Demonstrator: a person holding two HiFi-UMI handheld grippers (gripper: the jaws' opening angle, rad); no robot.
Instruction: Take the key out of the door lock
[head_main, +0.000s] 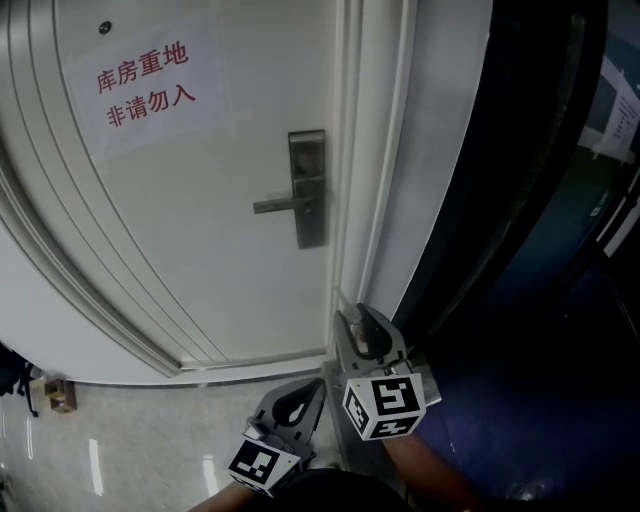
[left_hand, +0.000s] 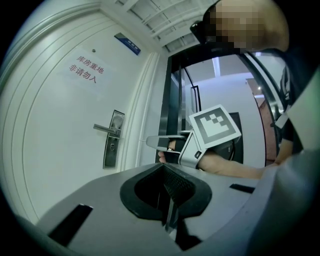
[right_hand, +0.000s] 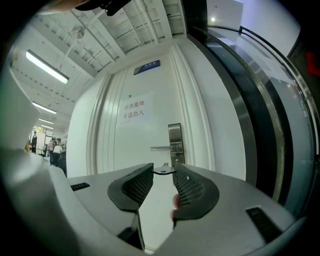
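Right gripper view: key (right_hand: 163, 170), prob. light, stiff, slick metal, pinched by flat head in right gripper (right_hand: 164, 169); left gripper (left_hand: 166, 175) closed, empty.

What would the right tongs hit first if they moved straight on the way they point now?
Probably the white door beside the lower end of its steel lock plate; the small flat key in the right tongs would touch first. Depth is unclear.

Pale glossy floor tiles (head_main: 130, 450). Dark glazed partition (head_main: 545, 200) right of white wall strip (head_main: 440, 140). Overhead, strip light (right_hand: 47, 66) on slatted ceiling (right_hand: 125, 30).
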